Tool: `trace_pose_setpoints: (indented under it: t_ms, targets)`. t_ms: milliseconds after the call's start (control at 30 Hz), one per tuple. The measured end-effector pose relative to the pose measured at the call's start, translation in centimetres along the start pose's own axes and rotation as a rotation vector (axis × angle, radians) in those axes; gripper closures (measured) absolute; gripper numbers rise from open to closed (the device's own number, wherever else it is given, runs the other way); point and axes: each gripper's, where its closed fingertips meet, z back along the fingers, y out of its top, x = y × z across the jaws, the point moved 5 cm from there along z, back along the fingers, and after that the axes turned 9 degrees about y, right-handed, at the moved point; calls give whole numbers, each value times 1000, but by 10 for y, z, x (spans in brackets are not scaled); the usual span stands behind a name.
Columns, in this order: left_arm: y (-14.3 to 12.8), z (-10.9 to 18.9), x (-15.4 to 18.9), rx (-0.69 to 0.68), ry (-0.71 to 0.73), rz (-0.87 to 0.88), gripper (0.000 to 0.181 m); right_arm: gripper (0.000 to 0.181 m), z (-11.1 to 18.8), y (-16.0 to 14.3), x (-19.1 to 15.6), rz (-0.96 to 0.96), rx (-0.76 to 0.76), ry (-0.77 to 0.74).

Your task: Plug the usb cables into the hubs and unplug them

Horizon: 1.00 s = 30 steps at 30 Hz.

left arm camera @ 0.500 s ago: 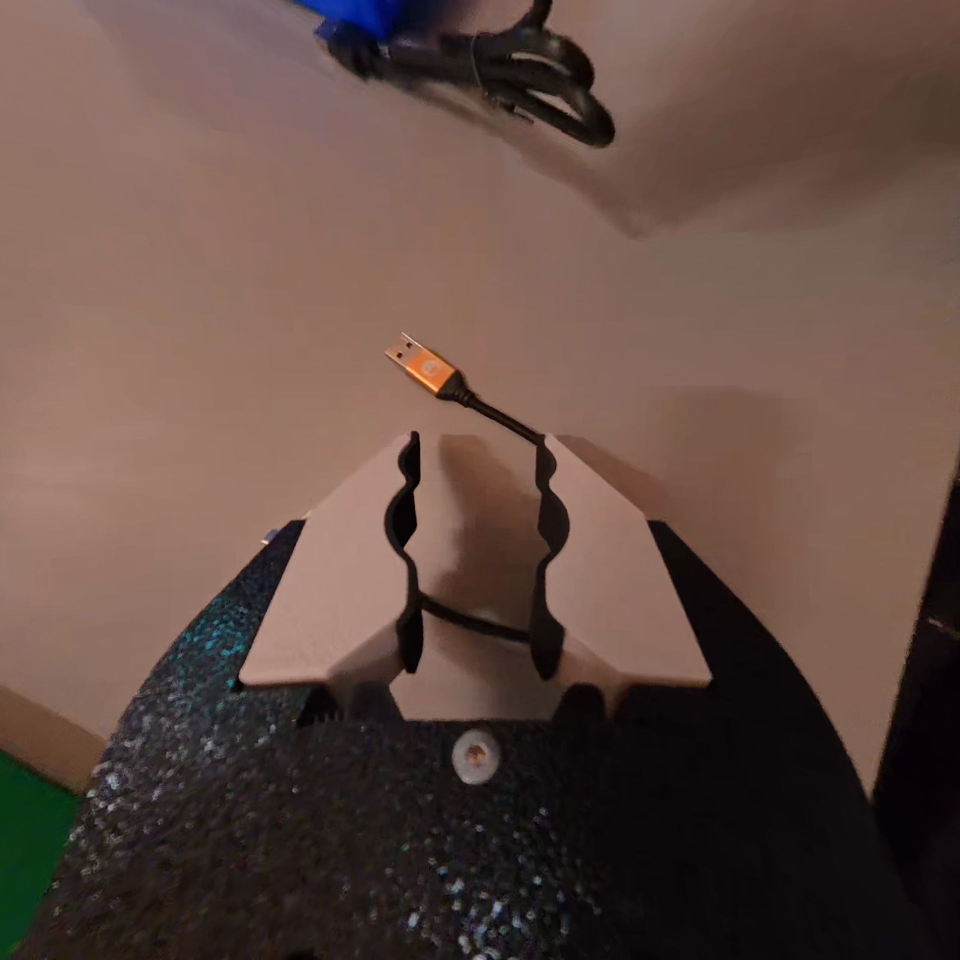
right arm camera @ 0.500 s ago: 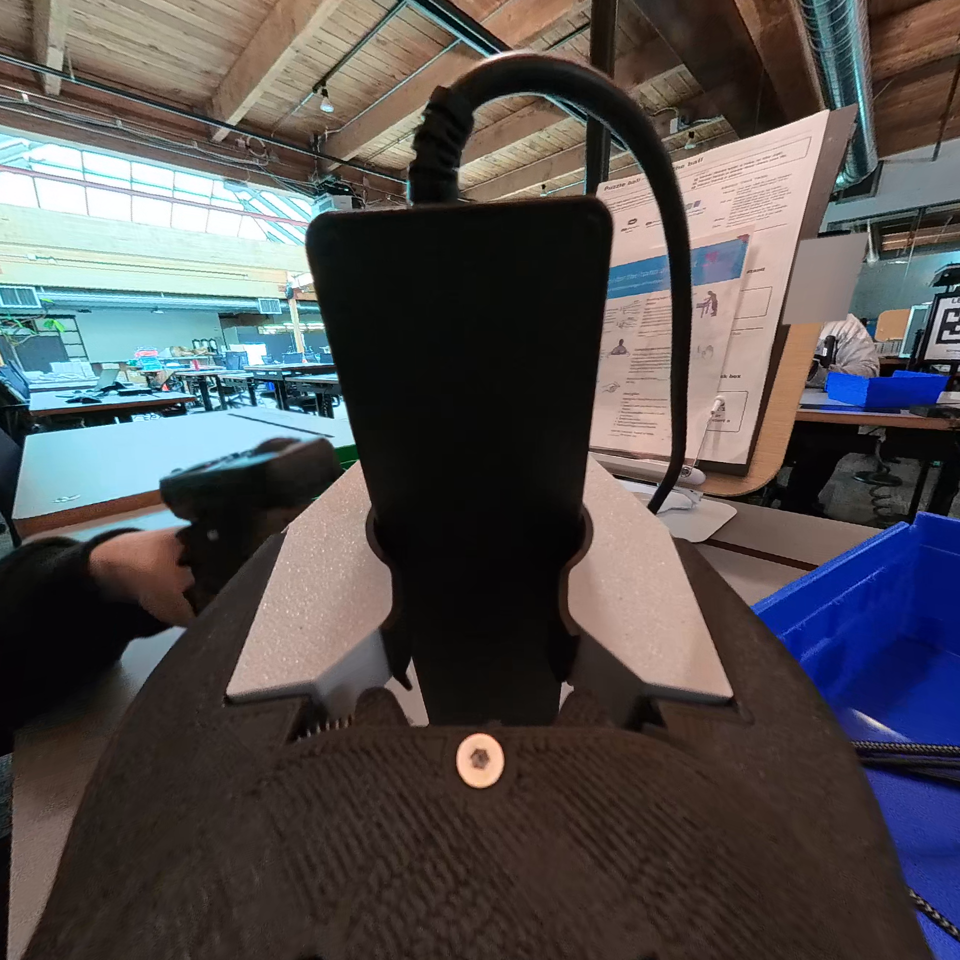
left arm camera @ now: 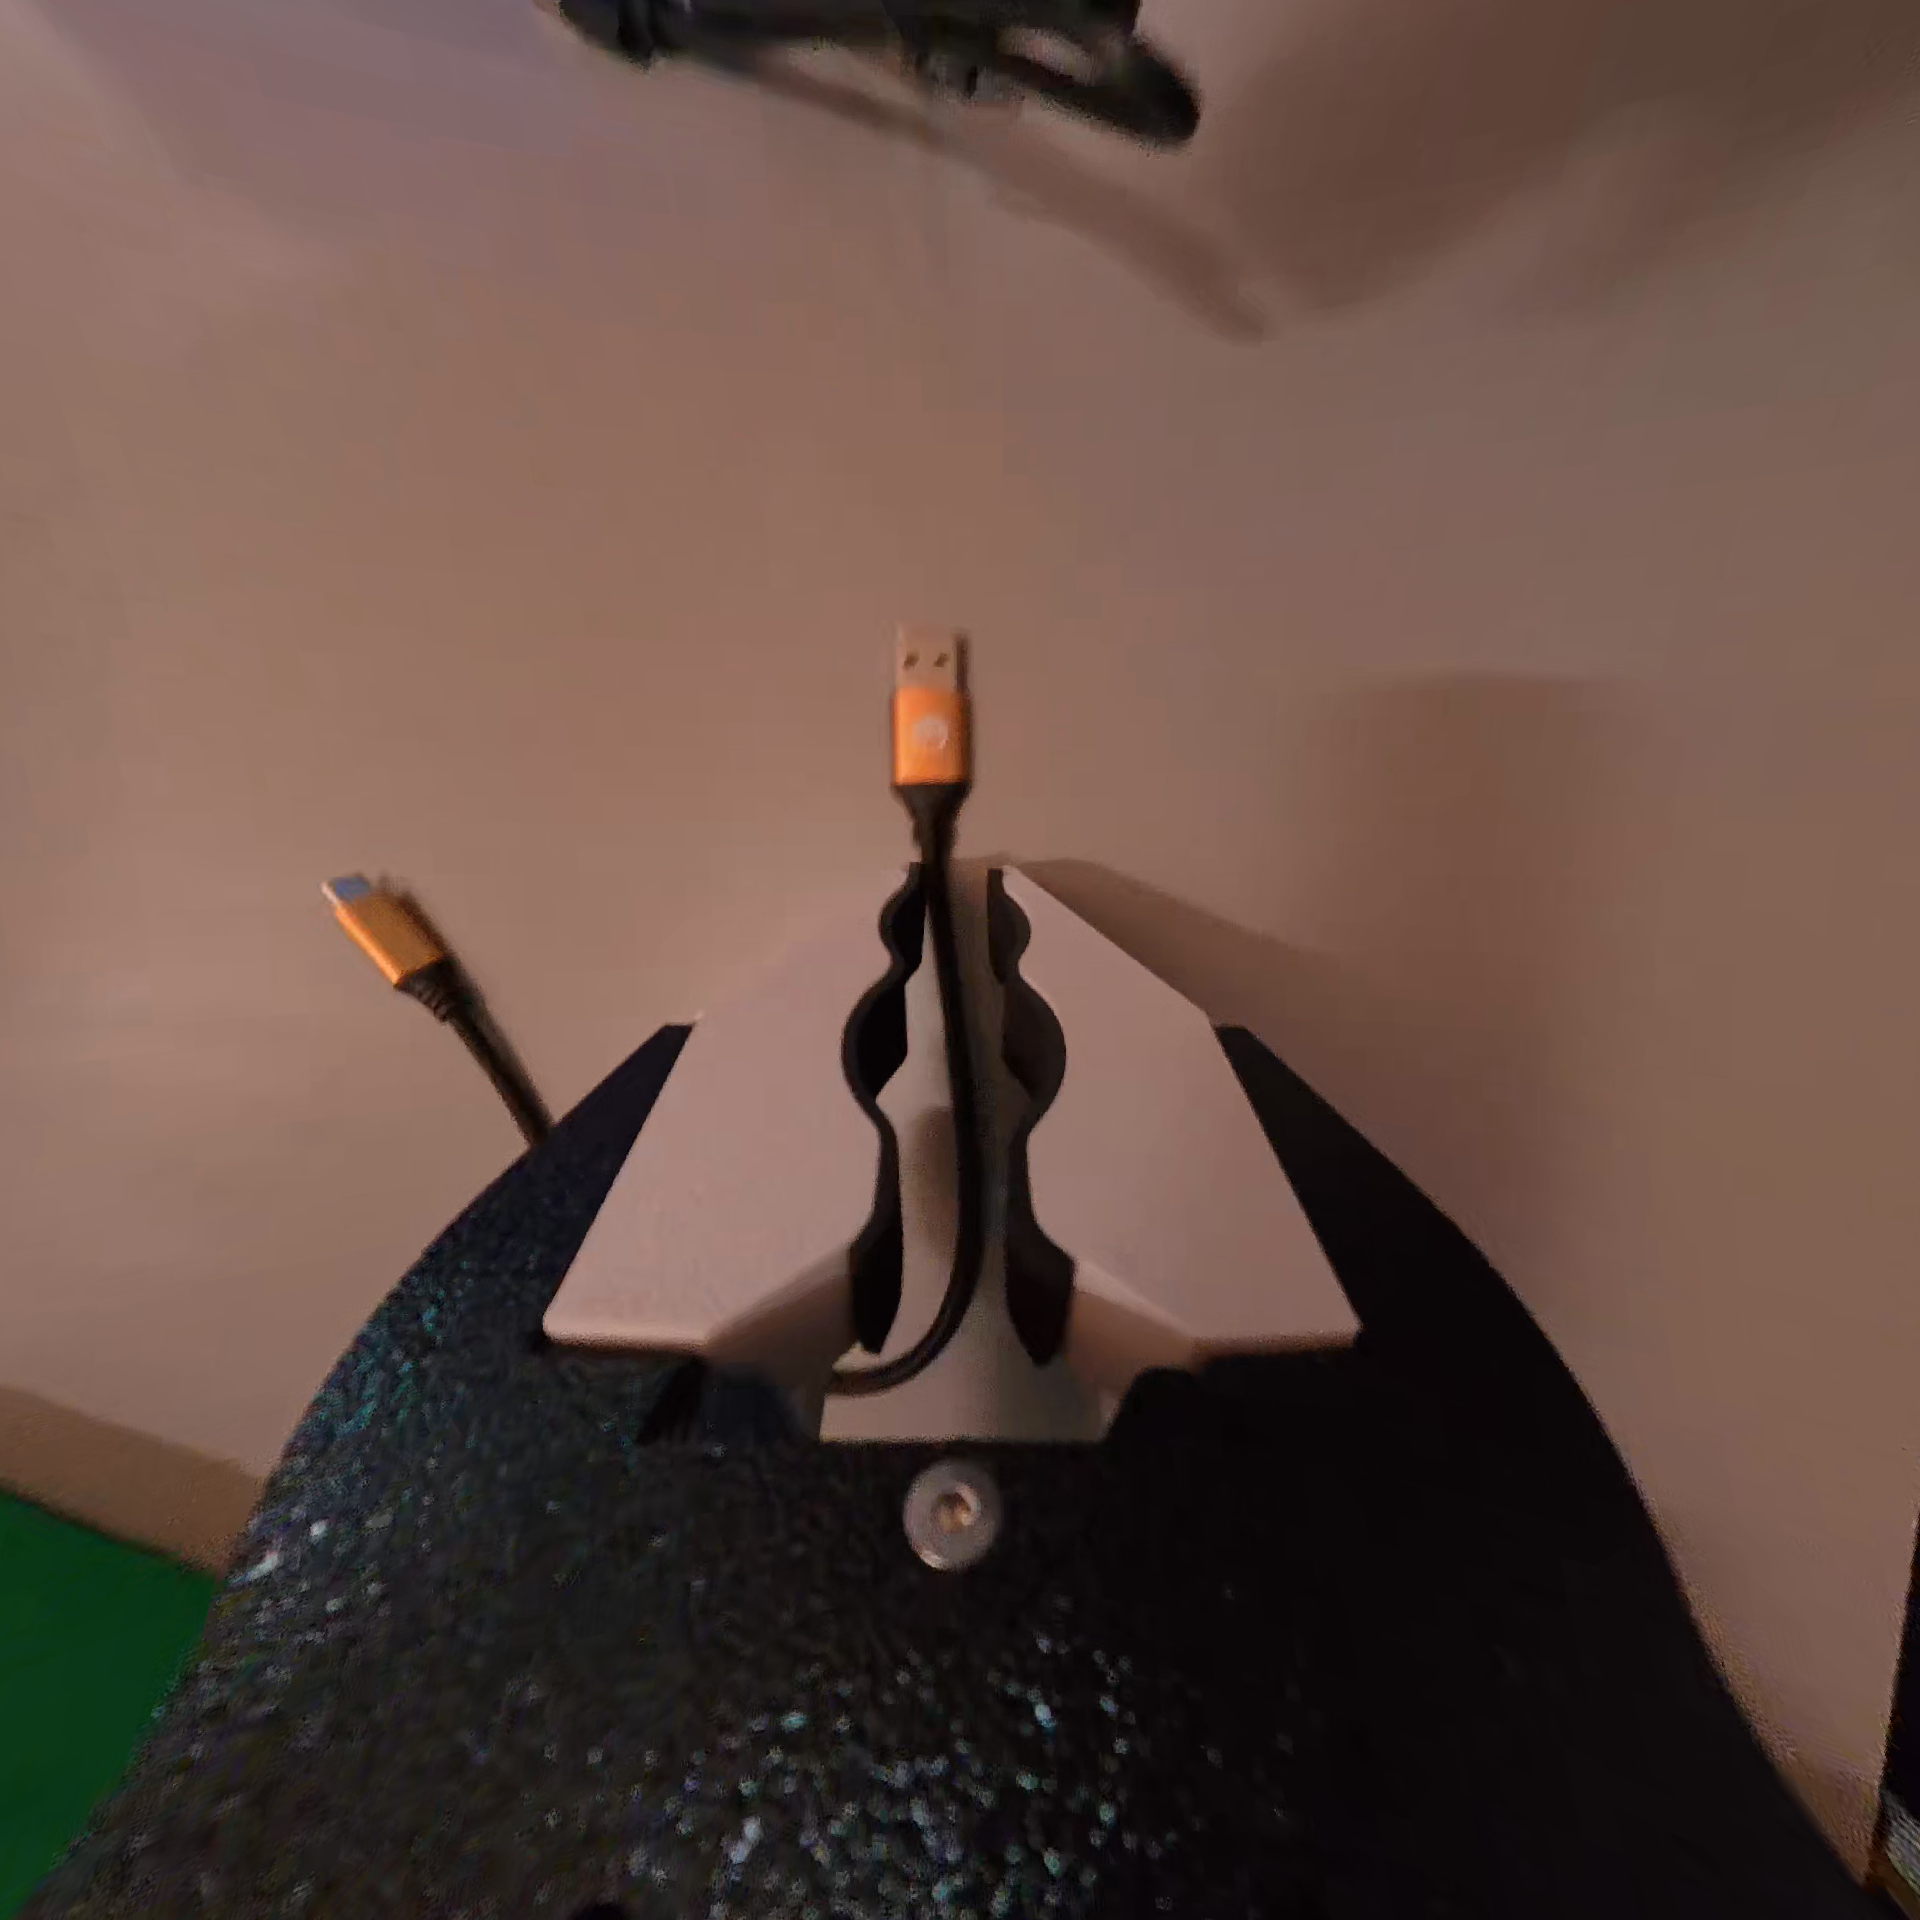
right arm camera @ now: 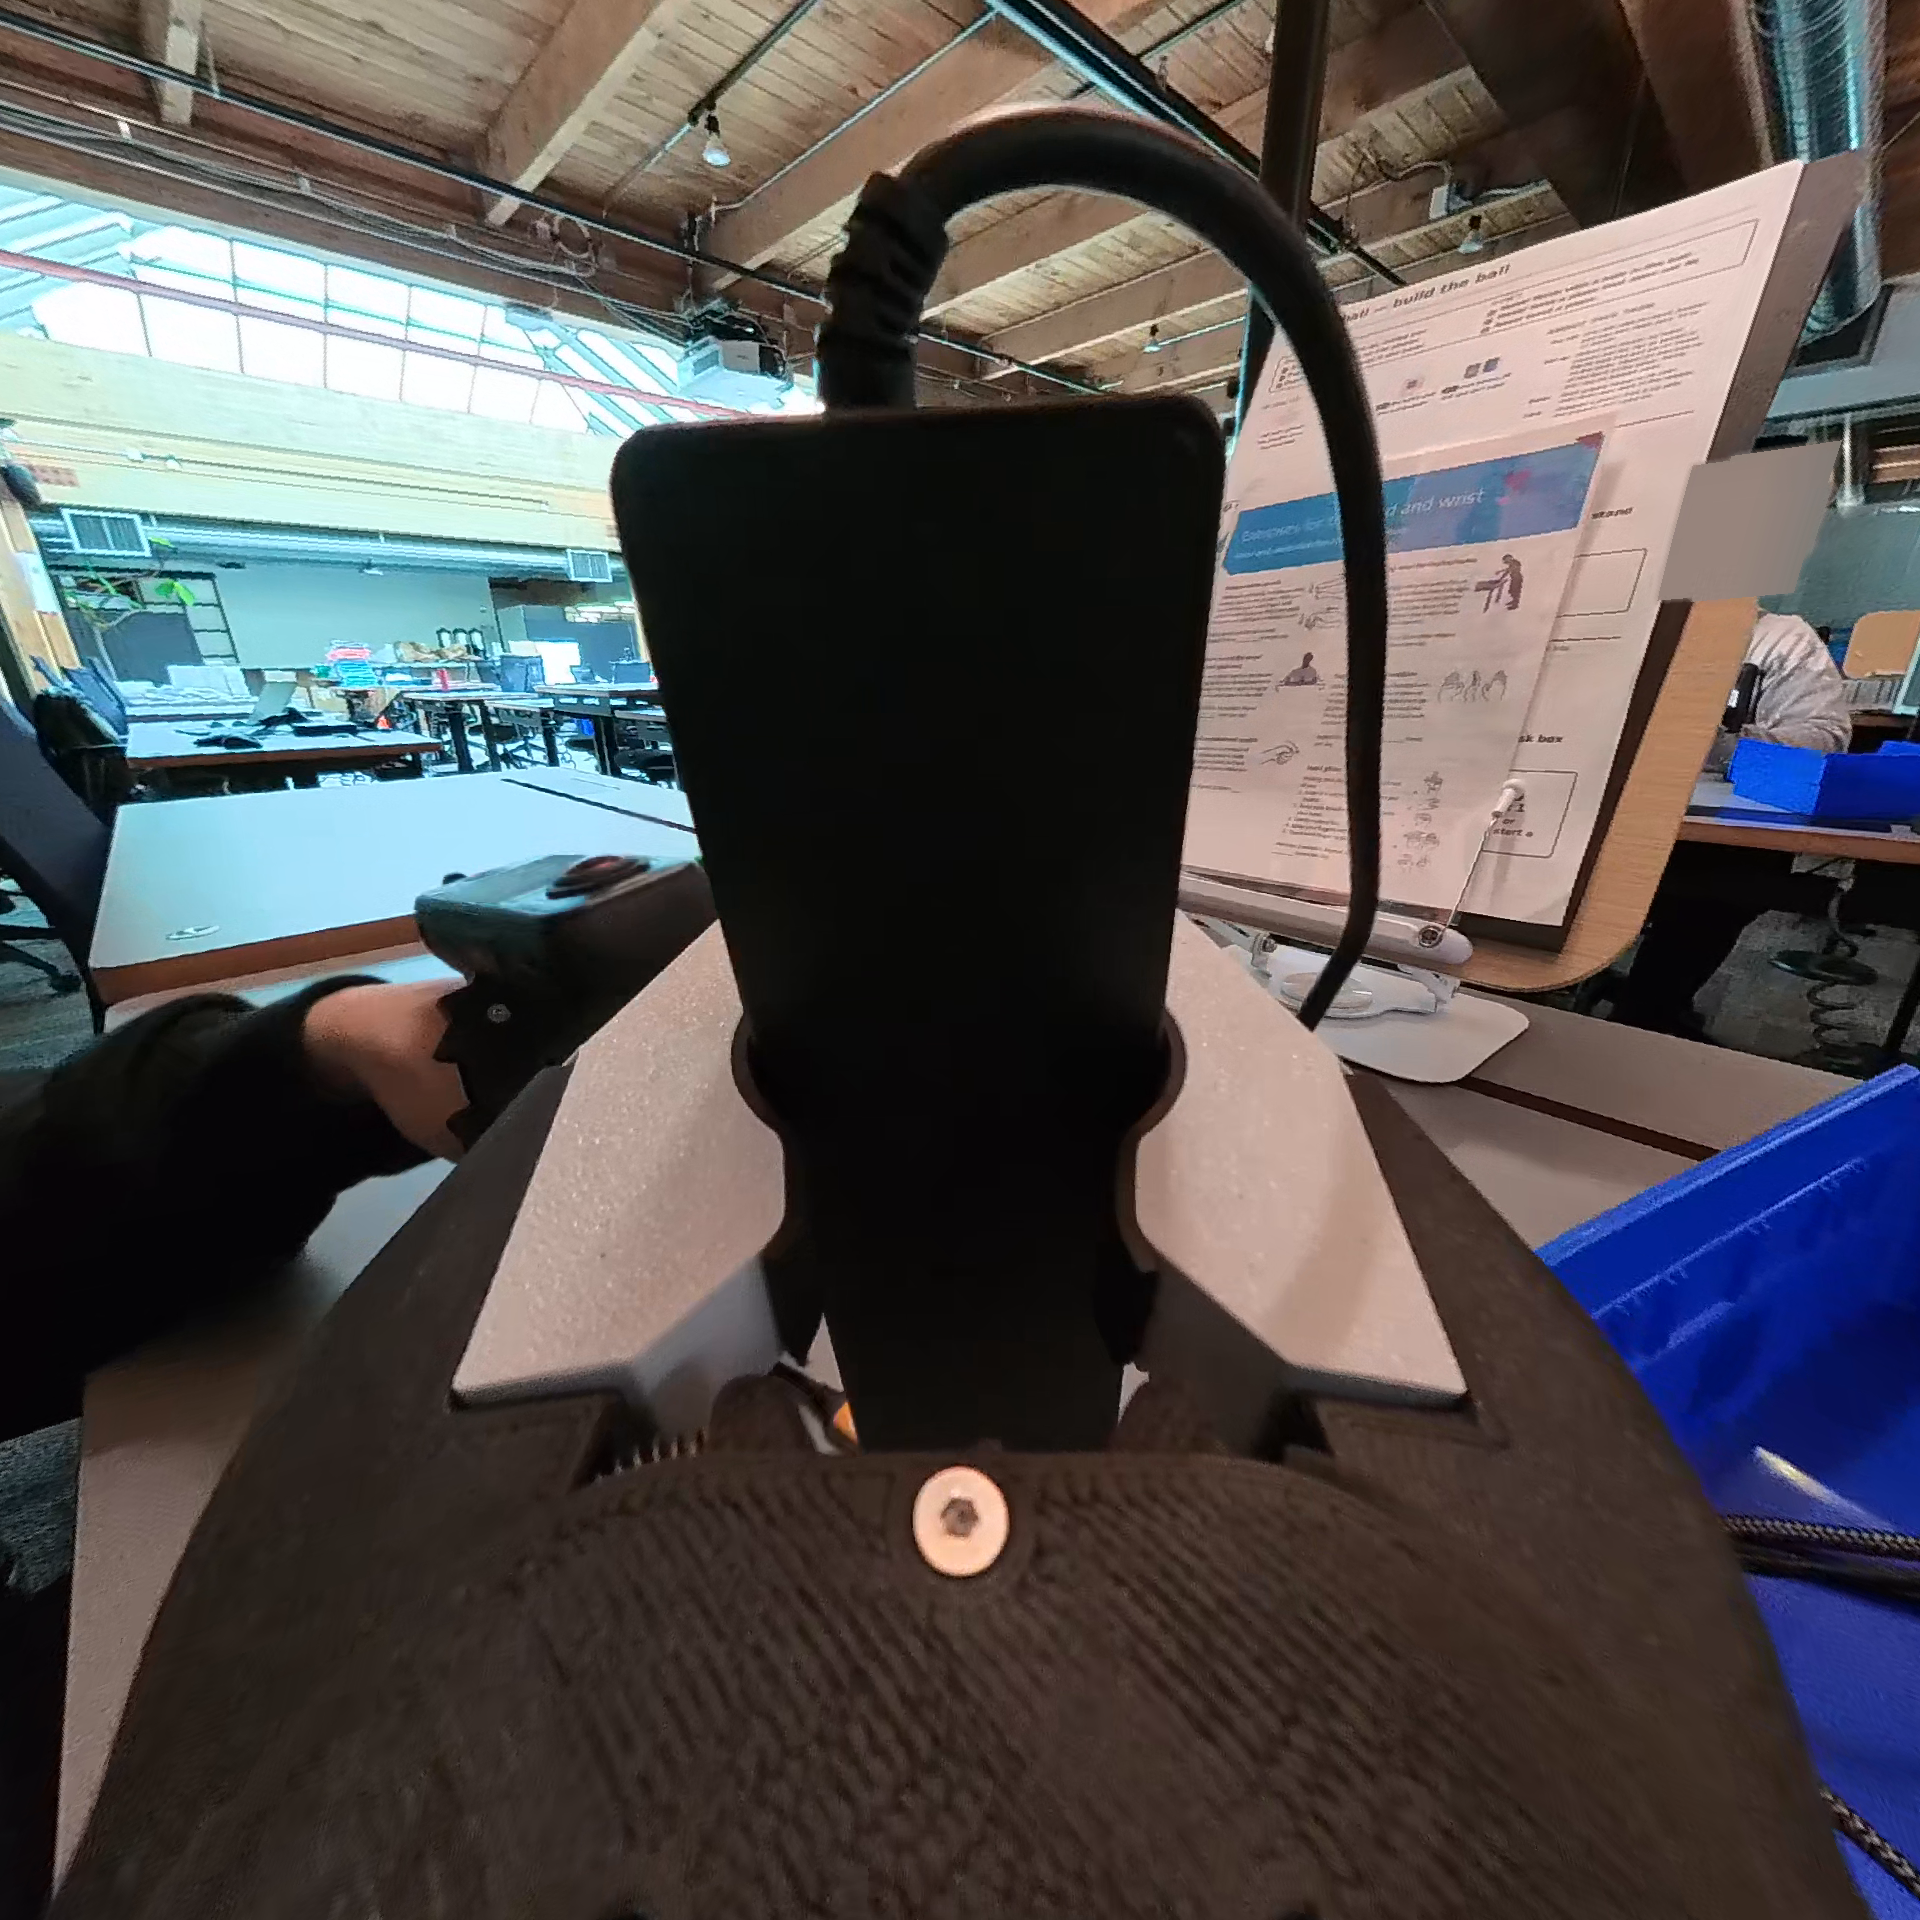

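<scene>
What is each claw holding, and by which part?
Left claw: the black cord just behind its orange USB plug. Right claw: the flat black hub, by its lower end.

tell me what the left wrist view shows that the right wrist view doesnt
Only the left wrist view shows the orange USB-A plug pointing away past the left gripper, its black cable running between the nearly closed fingers, a second orange plug lying to the left, and a blurred bundle of black cable beyond. Only the right wrist view shows the black hub clamped upright in the right gripper, a blue bin, a poster stand and the workshop. Both show the pale table.
</scene>
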Motion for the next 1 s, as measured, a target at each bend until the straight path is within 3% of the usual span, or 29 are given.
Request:
trace_pose_setpoints:
  t_ms: [33, 233, 400, 567, 633, 867, 1000]
  targets:
    - [4, -1, 3, 31, -16, -11, 169, 118, 0, 0, 0, 2, -1, -1]
    - [8, -15, -2, 77, 76, -11, 160, 118, 0, 0, -3, 5, -4, 11]
    - [9, -22, -3, 155, 10, 129, 168, 118, -2, -2, -12, 0, 6, 105]
    - [5, -17, -5, 99, -22, 145, 169, 118, -6, -9, -20, -36, -15, 187]
    - [9, -2, -6, 135, -37, 143, 169, 118, -9, -13, -25, -22, -37, 223]
    - [29, 90, -11, 307, -70, 38, 168, 118, -28, -36, -51, -26, -105, 423]
    - [25, 115, -11, 303, -54, -13, 168, 118, -42, -49, -62, 3, -160, 462]
